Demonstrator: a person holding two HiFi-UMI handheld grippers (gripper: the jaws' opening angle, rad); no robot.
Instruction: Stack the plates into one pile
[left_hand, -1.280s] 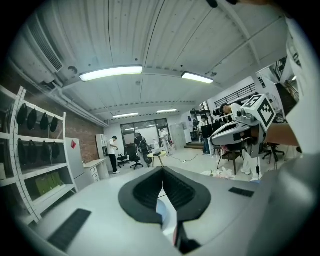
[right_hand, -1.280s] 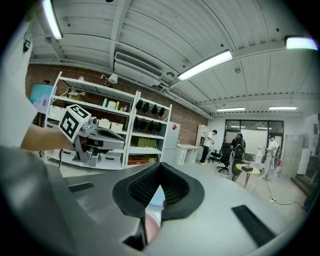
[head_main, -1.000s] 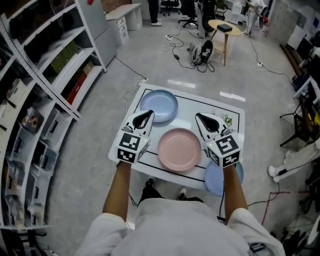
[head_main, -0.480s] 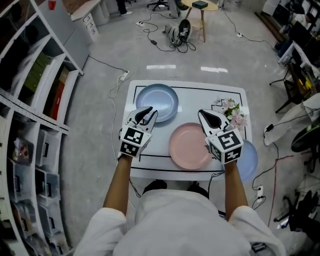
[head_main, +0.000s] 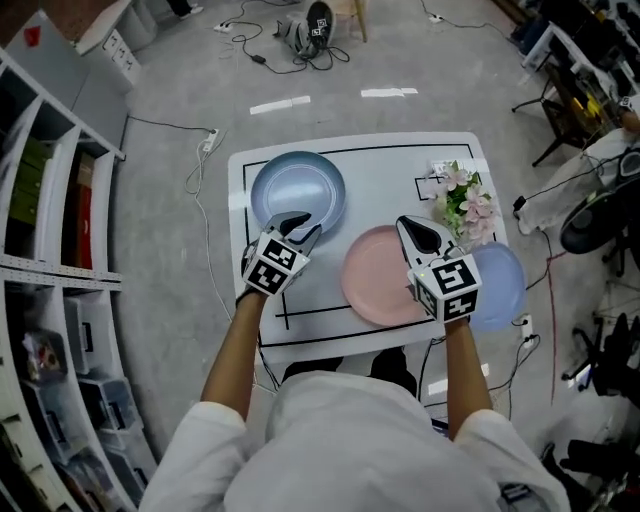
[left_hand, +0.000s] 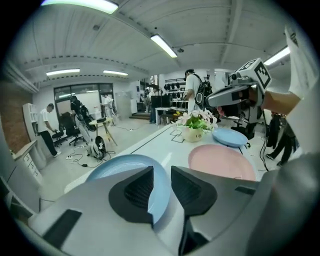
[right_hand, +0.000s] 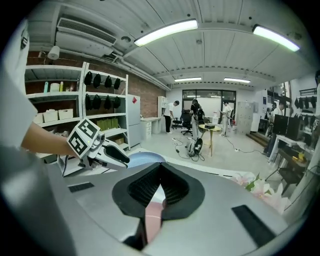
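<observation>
- Left gripper (head_main: 298, 226): jaws partly apart and opening. Nothing is pinched.
- It sits at the near rim of the left blue plate (head_main: 297, 190). In the left gripper view the rim shows in the gap between the pads, which are not pressing on it.
- Right gripper (head_main: 418, 232): jaws closed tip to tip and empty. It hangs over the right side of the pink plate (head_main: 372, 290), and pink shows through the slit below the pads in the right gripper view.
- Three plates, all separate and unstacked, on a white table (head_main: 385, 170):
  - The left blue plate is at the far left, inside the black outline.
  - The pink plate is at the centre near side, between the two grippers.
  - The right blue plate (head_main: 500, 285) is at the right edge. It looks to overhang the tabletop, but the head view is not clear enough to be sure.
- A flower pot (head_main: 465, 205) stands at the far right, just beyond the right blue plate.
</observation>
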